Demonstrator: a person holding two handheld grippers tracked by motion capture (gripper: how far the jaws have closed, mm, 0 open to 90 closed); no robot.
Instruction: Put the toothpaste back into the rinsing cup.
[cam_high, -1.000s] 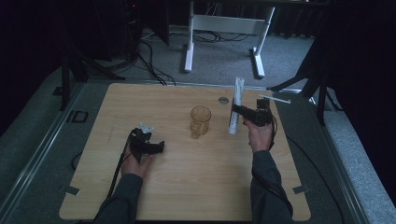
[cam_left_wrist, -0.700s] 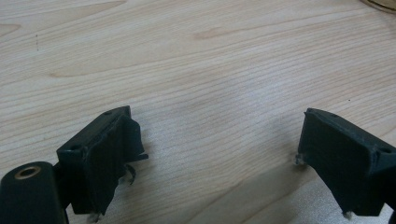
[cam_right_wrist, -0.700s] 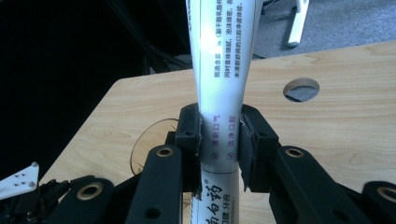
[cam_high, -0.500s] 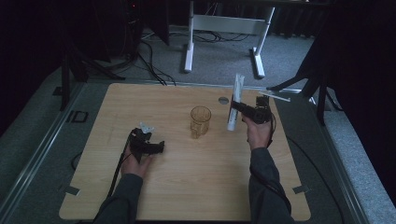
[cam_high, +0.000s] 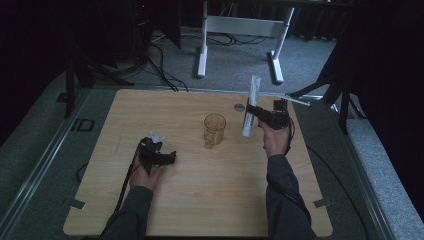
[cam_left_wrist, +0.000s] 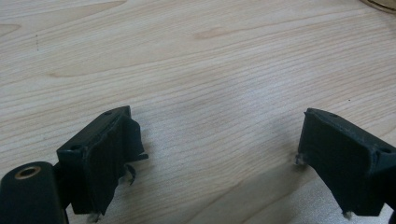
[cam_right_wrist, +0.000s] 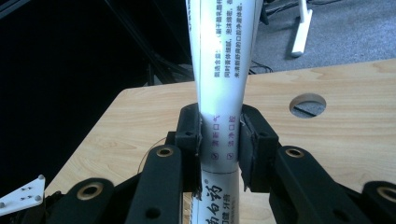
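Tube (cam_high: 251, 105) near upright — top tilted away, seemingly; clamped mid-length.

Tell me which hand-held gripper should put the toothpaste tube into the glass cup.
Right. The right hand-held gripper is already shut on the toothpaste tube, held upright just beside the glass cup. The left hand-held gripper rests open on the table, holding nothing.

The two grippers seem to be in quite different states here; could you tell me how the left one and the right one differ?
The left gripper lies low at the table with its jaws spread wide and nothing between them; the right gripper is raised beside the glass cup, jaws shut on a white tube. The left points across the bare wood, while the right holds its tube roughly upright. Both are black, hand-held and two-jawed.
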